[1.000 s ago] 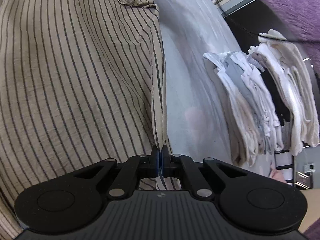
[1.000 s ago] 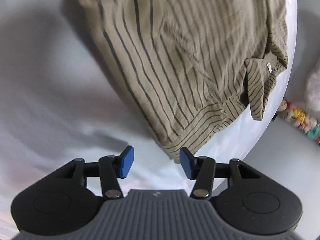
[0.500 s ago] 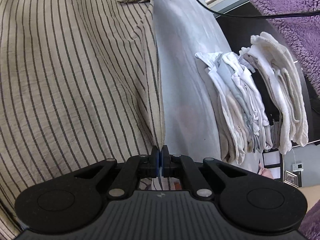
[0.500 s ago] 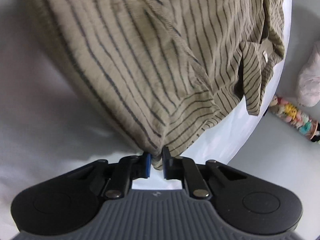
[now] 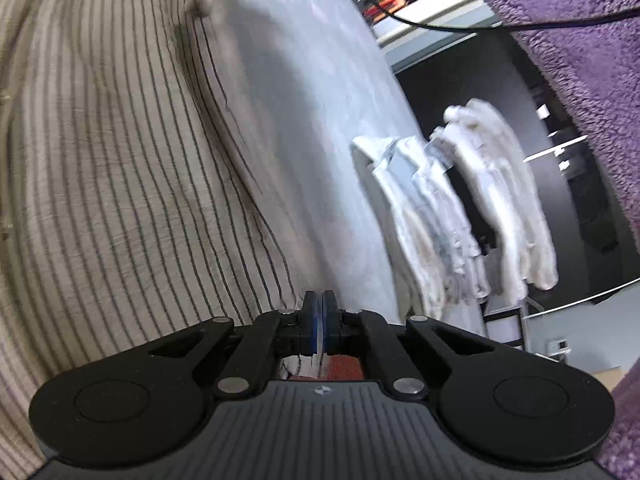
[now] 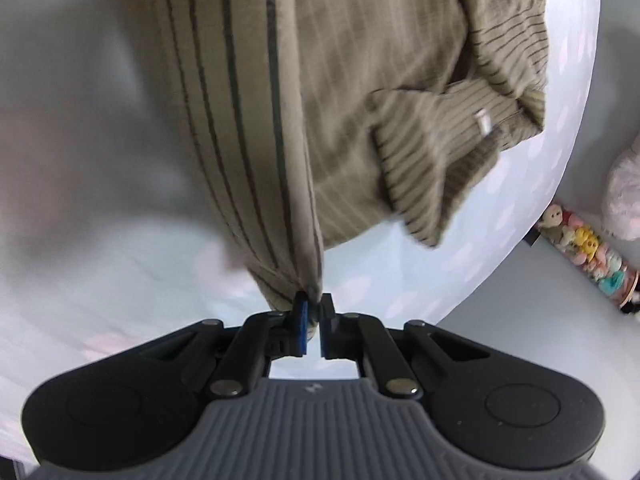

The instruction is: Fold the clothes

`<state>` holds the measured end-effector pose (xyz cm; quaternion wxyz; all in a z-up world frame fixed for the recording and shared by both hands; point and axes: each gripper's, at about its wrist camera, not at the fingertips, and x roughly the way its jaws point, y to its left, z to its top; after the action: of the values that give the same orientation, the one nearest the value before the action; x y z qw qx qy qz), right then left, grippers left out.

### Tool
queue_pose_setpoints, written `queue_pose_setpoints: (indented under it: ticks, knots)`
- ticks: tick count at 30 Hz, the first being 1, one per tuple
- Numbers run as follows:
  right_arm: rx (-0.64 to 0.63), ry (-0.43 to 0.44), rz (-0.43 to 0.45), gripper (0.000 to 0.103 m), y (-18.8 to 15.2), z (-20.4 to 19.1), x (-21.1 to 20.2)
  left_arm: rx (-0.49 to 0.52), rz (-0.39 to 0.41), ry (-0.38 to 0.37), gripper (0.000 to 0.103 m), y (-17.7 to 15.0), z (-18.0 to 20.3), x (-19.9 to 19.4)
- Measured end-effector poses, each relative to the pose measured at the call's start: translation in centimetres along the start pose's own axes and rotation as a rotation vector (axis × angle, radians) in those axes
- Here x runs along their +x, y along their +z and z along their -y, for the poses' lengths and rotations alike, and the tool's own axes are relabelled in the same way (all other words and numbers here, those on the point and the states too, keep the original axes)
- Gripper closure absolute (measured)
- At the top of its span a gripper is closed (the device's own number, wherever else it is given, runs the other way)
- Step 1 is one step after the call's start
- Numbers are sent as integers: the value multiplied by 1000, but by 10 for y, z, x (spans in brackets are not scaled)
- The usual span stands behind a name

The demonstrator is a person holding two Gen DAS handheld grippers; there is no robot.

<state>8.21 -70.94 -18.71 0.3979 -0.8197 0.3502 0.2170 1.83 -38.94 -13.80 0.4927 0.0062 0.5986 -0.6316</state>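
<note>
Pale bed sheet [image 6: 120, 240], a striped shirt [image 5: 120, 200] raised off it by two corners.

The left gripper [image 5: 319, 312] is clamped on the shirt's edge, and the right gripper [image 6: 314, 312] pinches a bunched corner of the same shirt [image 6: 360, 80], which hangs between them over the sheet [image 5: 320, 120]. A sleeve [image 6: 432, 160] dangles unfolded. To the right, a stack of folded whites [image 5: 440, 220] suggests earlier garments are done; this shirt's first fold appears only begun.

No text, brand or number can be read in either view. The shirt [image 6: 400, 80] carries a small white tag [image 6: 483, 122], too blurred to read.
</note>
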Motion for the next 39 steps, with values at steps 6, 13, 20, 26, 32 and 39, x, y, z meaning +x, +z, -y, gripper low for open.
queue_pose_setpoints:
  ticks: [6,13,20,26,32,39]
  knots:
    - [-53,-7,13,102,28,53,-2,-40,29,-27,103,-8,-18,-21]
    - [-147,163,-2,95,49,69,3,-100,-3,23,103,-16,-46,-12]
    - [-78,232,-30,73,50,50,-15,-148,1,-62,69,-17,-53,-1]
    - [17,213,-62,59,45,16,-45,-142,-35,-22,67,-15,-46,29]
    - [-16,141,-14,62,30,-25,-69,-151,-54,19,67,-13,-39,55]
    - [-112,19,138,68,25,-46,-83,-167,-40,59,76,-12,-43,68]
